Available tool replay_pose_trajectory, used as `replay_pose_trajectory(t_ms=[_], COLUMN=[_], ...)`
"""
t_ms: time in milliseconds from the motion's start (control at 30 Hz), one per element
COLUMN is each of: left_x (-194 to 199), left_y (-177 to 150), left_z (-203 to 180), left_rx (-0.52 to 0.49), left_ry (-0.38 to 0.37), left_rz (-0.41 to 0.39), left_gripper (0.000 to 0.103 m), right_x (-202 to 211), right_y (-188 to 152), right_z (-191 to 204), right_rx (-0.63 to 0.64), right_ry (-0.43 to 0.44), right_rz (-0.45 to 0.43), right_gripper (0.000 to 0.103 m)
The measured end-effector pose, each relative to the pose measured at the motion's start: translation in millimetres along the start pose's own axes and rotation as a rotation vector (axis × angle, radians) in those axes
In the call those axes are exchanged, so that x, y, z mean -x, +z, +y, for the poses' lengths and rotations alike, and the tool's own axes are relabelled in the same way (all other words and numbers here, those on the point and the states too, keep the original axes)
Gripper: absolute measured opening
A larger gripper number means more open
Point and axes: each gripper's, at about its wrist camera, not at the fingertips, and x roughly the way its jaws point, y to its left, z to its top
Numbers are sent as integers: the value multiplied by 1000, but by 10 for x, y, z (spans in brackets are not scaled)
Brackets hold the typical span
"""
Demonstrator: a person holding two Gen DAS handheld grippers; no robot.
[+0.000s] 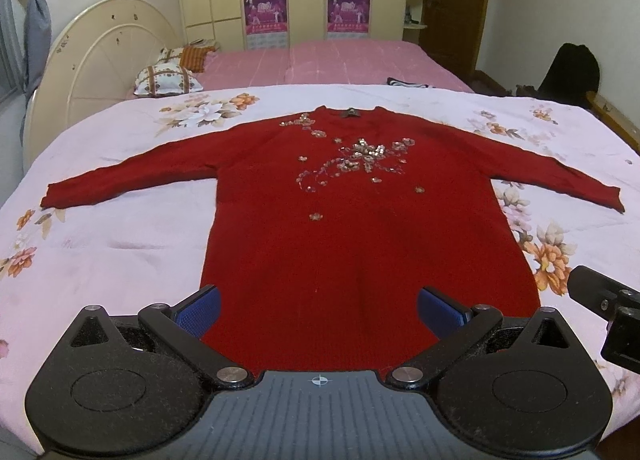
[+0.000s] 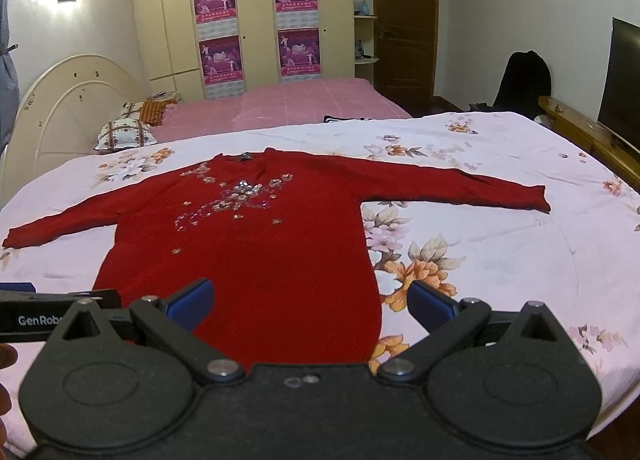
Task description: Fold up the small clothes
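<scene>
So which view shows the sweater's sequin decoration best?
The left wrist view: the sequin decoration sits near centre on the red sweater, large enough to separate flowers and swirls. The right wrist view shows it smaller, left of centre and blurrier.

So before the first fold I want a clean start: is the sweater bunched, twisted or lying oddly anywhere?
Nothing stands out. The red sweater lies flat and face up on the floral sheet, both sleeves spread outward, collar away from the open left gripper and right gripper.
</scene>
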Motion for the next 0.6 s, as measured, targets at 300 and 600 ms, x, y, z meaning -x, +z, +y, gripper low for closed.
replay_pose_trajectory(t_ms=[300, 600], left_x=[-322, -640], left_y=[204, 414], left_z=[-83, -169], left_rx=[-4, -12], left_ry=[14, 27], left_rz=[19, 34], left_gripper=[103, 103], right_x=[-323, -659], right_y=[157, 323], right_z=[-86, -152], right_rx=[-9, -15], right_ry=[-11, -18], right_rz=[9, 29], right_gripper=[102, 102])
